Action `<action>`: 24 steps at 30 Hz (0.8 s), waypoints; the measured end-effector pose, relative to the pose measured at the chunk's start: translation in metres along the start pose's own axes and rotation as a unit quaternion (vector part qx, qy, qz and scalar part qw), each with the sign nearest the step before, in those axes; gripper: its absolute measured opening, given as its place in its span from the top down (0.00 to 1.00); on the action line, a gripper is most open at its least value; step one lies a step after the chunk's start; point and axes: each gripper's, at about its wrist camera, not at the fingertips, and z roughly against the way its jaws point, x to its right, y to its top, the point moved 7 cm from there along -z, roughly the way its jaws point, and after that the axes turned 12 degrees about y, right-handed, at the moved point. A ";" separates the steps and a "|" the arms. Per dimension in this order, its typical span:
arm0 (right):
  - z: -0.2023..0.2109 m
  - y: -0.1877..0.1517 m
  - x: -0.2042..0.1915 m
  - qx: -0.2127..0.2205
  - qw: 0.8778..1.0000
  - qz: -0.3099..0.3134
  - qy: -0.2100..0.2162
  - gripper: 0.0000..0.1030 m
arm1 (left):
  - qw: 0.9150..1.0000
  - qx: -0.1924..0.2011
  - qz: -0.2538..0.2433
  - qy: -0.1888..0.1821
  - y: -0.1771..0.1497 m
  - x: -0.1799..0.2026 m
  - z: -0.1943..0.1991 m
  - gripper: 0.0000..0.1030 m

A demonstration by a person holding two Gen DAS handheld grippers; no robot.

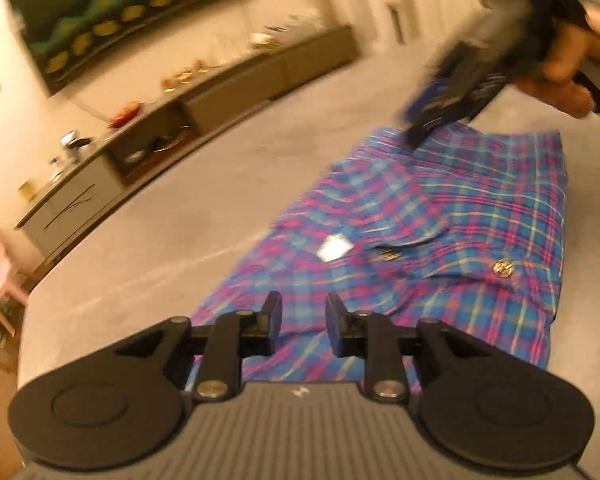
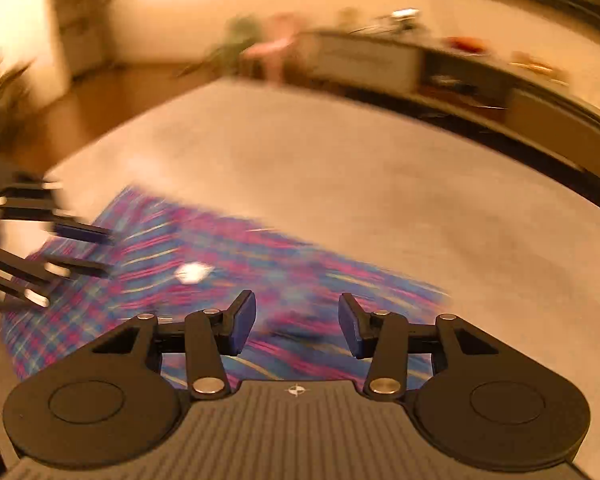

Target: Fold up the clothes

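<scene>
Plaid cloth — a blue-and-pink garment point(image 1: 440, 216) lying partly folded on the grey tabletop point(image 1: 172, 240) — sits between folds, with the left claw point(image 1: 303, 320) and right claw point(image 2: 297, 322) both empty and parted above it, so next comes gripping an edge.

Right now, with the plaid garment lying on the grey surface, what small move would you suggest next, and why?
Probably lower the left tongs onto the near edge of the plaid garment and pinch it: both tongs are open and empty above the cloth, the right tongs too, and the garment lies only partly folded, label showing.
</scene>
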 end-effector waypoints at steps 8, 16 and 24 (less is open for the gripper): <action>0.007 -0.043 0.045 -0.036 0.998 -0.035 -0.042 0.56 | 0.997 -0.070 0.009 0.041 -0.036 -0.021 -0.022 0.72; 0.006 -0.034 0.045 -0.028 0.999 0.005 -0.018 0.51 | 0.998 -0.065 0.011 0.000 -0.033 -0.012 -0.018 0.78; 0.009 -0.025 0.036 -0.040 0.998 0.038 -0.025 0.92 | 0.999 -0.004 0.027 0.026 -0.017 -0.026 -0.002 1.00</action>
